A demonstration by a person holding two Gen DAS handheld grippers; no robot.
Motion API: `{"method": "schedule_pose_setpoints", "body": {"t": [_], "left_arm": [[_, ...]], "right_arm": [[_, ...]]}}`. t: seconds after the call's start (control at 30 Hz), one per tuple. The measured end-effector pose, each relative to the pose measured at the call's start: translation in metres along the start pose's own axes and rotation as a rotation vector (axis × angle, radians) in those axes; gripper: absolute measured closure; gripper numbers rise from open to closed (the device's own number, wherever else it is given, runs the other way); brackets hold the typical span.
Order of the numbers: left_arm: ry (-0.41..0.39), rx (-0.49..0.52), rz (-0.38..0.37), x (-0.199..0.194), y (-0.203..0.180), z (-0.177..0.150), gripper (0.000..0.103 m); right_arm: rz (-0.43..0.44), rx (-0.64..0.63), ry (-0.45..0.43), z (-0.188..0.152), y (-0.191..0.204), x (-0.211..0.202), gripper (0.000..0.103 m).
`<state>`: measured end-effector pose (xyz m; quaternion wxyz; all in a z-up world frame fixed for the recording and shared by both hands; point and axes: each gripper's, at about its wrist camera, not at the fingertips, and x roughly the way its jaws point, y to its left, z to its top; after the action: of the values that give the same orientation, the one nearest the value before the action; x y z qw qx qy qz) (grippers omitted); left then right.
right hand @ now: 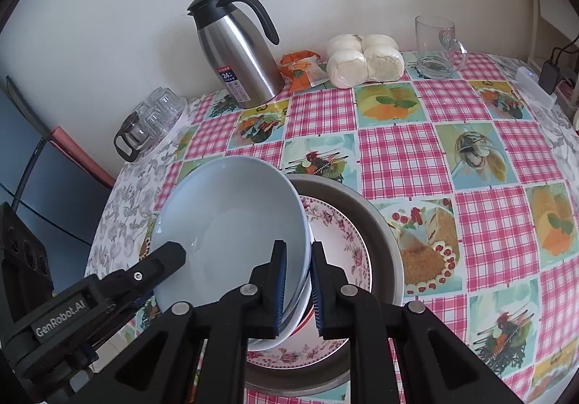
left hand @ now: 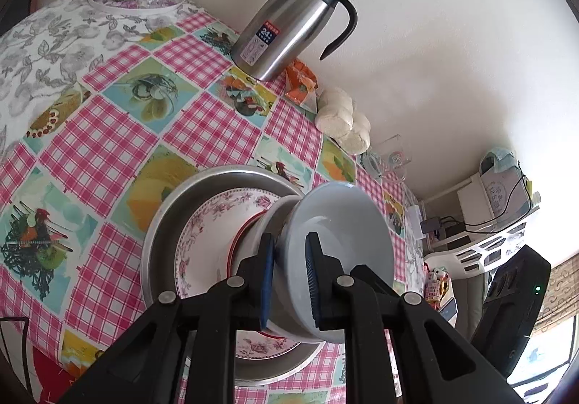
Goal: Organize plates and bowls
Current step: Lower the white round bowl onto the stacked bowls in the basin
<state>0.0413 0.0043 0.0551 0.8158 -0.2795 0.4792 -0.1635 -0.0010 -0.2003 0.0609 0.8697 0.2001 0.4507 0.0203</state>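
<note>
floral plate (left hand: 202, 241) partly hidden under stacked bowls (left hand: 336, 244); metal basin (left hand: 163, 234) near rim cut off by gripper body; thermos label (right hand: 228, 78) txt too small.

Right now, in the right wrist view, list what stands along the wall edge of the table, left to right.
Tray of upturned glasses with a glass teapot → steel thermos jug → orange snack packet → bag of white buns → clear glass mug.
</note>
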Motion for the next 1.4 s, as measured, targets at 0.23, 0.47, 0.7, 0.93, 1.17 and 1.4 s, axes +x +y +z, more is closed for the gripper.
{"method": "schedule_pose_setpoints", "body": {"t": [0.23,0.47,0.7,0.93,1.17,1.4], "left_arm": [[-0.021,-0.034,-0.007,-0.005,0.008,0.004,0.087],[-0.045,-0.034,-0.025,-0.010,0.007,0.007,0.087],[-0.046,-0.058,-0.026,-0.009,0.012,0.008,0.087],[-0.051,-0.068,-0.027,-0.010,0.014,0.008,0.087],[-0.059,-0.070,-0.018,-0.013,0.017,0.006,0.087],[-0.110,-0.034,0.022,-0.027,0.015,0.004,0.084]], "right_arm": [[-0.037,-0.064,-0.001,-0.002,0.010,0.000,0.086],[-0.035,-0.063,0.001,-0.002,0.009,-0.002,0.086],[-0.053,-0.074,-0.031,-0.001,0.011,-0.010,0.087],[-0.039,-0.056,-0.047,0.000,0.004,-0.005,0.097],[-0.031,-0.059,-0.035,-0.001,0.003,0.001,0.097],[-0.036,-0.080,-0.043,-0.002,0.006,-0.006,0.094]]}}
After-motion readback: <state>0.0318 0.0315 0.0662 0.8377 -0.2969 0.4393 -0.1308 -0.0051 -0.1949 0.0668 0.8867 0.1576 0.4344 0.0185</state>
